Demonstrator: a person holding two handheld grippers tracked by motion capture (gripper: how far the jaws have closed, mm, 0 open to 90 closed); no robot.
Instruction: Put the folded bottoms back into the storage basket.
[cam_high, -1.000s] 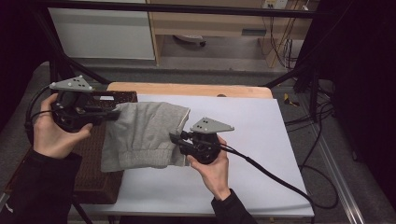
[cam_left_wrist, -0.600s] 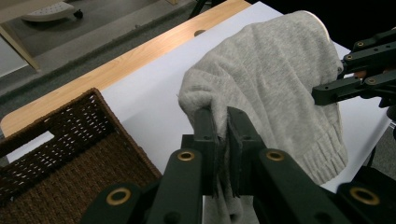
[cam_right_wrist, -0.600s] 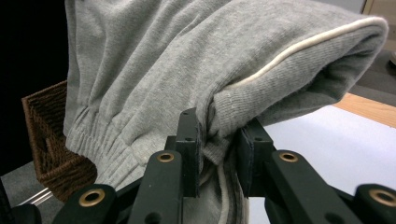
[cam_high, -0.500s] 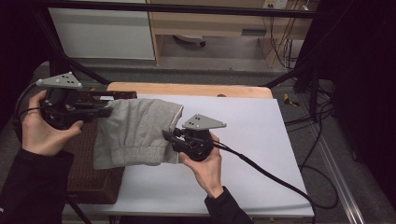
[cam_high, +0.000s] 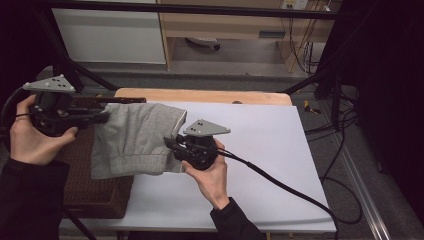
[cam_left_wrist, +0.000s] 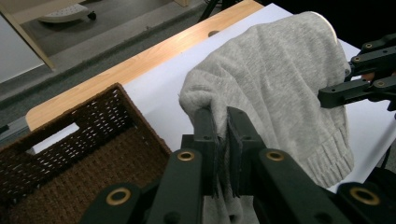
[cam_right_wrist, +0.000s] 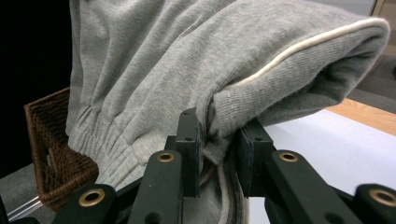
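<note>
**Grey sweatshirt held up between two tools**

The left tool (cam_high: 100, 116) has its jaws clamped tight on one bunched edge of the folded grey sweatshirt (cam_high: 135, 140). The right tool (cam_high: 172, 145) pinches the opposite side, near the white-piped cuff, jaws closed on the fabric. The sweatshirt hangs between them at the table's (cam_high: 260, 150) left edge, partly over the brown wicker basket (cam_high: 95, 190) that stands just beside that edge.

One grey garment (cam_high: 134, 140), one wicker basket (cam_high: 95, 190), two grippers.
</note>
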